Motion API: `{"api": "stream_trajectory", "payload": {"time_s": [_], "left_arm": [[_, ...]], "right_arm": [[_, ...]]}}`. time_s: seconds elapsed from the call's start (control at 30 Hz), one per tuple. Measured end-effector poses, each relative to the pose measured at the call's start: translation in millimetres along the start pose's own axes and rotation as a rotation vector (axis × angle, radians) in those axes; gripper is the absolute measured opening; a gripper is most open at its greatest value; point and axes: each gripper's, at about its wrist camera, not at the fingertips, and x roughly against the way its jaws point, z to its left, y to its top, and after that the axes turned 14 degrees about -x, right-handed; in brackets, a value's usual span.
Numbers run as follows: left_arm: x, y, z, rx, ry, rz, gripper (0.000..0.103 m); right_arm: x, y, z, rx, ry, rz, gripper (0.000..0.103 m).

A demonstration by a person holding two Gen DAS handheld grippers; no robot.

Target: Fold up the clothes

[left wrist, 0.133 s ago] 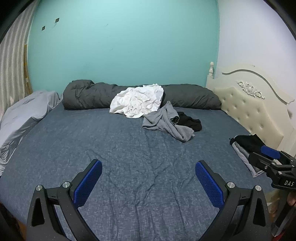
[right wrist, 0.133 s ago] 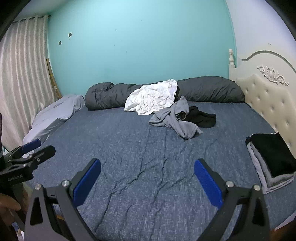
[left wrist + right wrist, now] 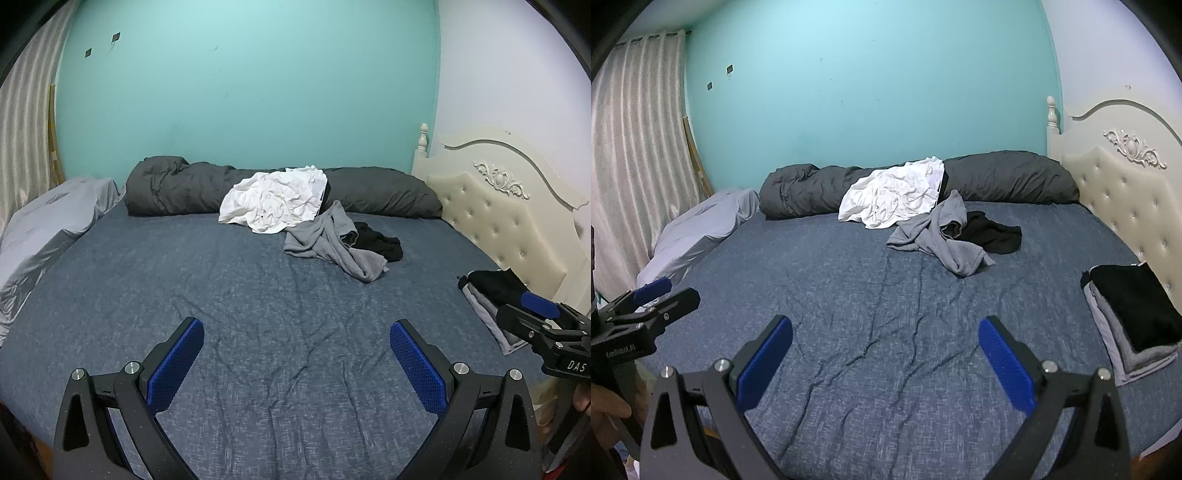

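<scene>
A crumpled white garment (image 3: 275, 201) (image 3: 894, 194), a crumpled grey garment (image 3: 332, 243) (image 3: 942, 236) and a black garment (image 3: 380, 242) (image 3: 991, 234) lie in a heap at the far middle of the blue bed (image 3: 258, 295) (image 3: 886, 314). A folded stack, black on grey (image 3: 491, 295) (image 3: 1134, 317), lies at the bed's right edge. My left gripper (image 3: 295, 354) is open and empty over the near bed. My right gripper (image 3: 884, 354) is open and empty beside it, and shows at the right edge of the left wrist view (image 3: 543, 321).
A rolled dark grey duvet (image 3: 177, 190) (image 3: 1015, 177) lies along the far edge against the teal wall. A light grey sheet (image 3: 48, 229) (image 3: 698, 236) hangs at the left. A cream tufted headboard (image 3: 506, 218) (image 3: 1126, 199) bounds the right side. A curtain (image 3: 635, 166) hangs left.
</scene>
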Motion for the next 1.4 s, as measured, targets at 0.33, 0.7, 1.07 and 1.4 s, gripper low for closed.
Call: {"api": "stream_trajectory", "payload": {"time_s": [0.33, 0.7, 1.07, 1.4], "left_arm": [[0.2, -1.6, 3.5, -0.007, -0.003, -0.004, 0.103], [1.2, 2.6, -3.6, 0.005, -0.011, -0.006, 0.103], [0.7, 6.1, -8.6, -0.001, -0.016, -0.001, 0.103], [0.1, 7.1, -12.2, -0.004, -0.017, -0.003, 0.103]], "right_arm": [[-0.5, 1.1, -3.0, -0.006, 0.005, -0.001, 0.101], [2.2, 2.4, -6.8, -0.006, -0.003, -0.007, 0.101], [4.0, 4.4, -8.5, -0.004, -0.003, -0.012, 0.101], [5.2, 5.5, -9.2, -0.004, -0.006, -0.01, 0.101]]}}
